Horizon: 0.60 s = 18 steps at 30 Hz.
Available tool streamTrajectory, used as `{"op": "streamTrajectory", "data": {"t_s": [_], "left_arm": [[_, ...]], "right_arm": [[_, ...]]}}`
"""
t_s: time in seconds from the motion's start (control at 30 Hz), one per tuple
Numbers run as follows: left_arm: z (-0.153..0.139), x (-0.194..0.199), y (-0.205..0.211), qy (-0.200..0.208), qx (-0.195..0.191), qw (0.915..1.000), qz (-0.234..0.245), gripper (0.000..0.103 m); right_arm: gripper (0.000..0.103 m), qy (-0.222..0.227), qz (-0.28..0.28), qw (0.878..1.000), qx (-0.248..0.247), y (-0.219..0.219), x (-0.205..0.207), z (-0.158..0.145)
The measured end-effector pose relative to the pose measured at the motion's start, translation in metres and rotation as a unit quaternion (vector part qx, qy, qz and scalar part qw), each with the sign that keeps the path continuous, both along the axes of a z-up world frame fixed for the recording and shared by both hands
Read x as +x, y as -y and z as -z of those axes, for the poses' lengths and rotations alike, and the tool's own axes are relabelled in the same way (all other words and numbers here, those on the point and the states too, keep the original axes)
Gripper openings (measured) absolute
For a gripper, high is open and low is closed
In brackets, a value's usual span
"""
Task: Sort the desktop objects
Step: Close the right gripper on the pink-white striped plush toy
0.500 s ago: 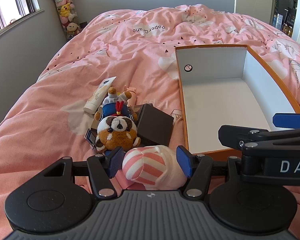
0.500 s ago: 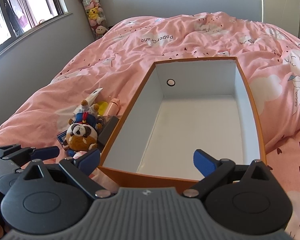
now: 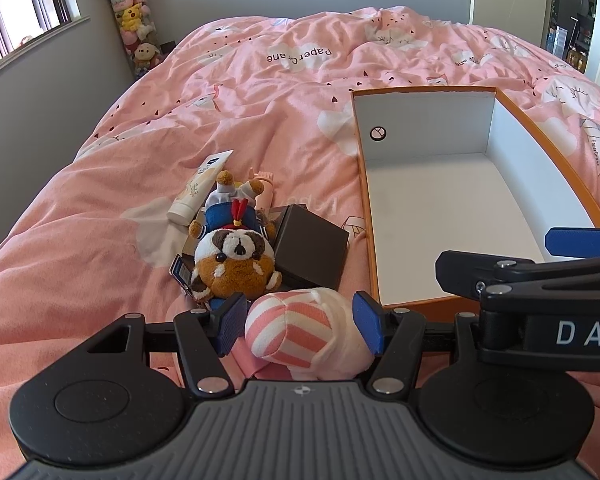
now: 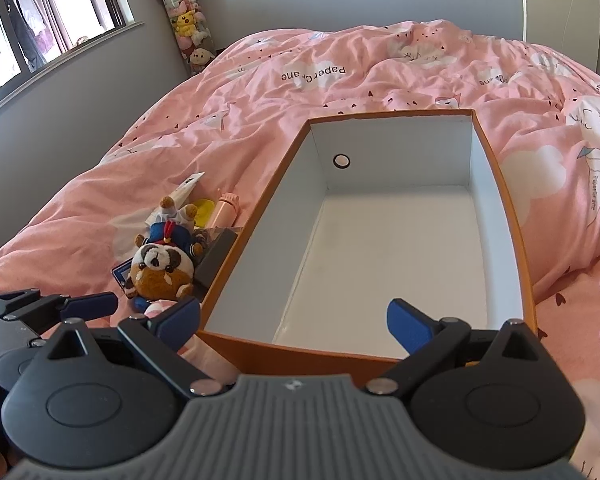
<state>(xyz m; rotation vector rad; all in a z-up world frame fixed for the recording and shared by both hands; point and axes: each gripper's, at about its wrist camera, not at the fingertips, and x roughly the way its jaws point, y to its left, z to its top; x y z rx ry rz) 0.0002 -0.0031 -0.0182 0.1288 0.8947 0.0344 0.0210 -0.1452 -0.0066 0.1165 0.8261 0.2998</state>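
Pink duvet [image 3: 284,128], soft underfoot. Left gripper [image 3: 300,322] jaws wide, straddling striped plush [image 3: 288,330], not pinching; light, squashy, grab mid-body. Right gripper [image 4: 294,322] fully open, empty.

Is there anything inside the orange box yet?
No. In the right wrist view the orange box shows only its bare white floor and walls.

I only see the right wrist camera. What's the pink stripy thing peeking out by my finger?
Observer: A pink-and-white striped plush. It sits between the fingers of the left gripper.
Operator: Is the black box touching the big orange one?
Observer: No. In the left wrist view, pink duvet shows between the black box and the orange box.
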Motion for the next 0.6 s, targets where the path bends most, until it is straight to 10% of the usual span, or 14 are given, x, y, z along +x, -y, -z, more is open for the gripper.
{"op": "streamTrajectory", "data": {"t_s": [0.6], "left_arm": [[-0.003, 0.0027, -0.0086, 0.0, -0.022, 0.9998, -0.002, 0.069]], "right_arm": [[0.1, 0.013, -0.025, 1.0, 0.0, -0.0061, 0.0064, -0.005]]}}
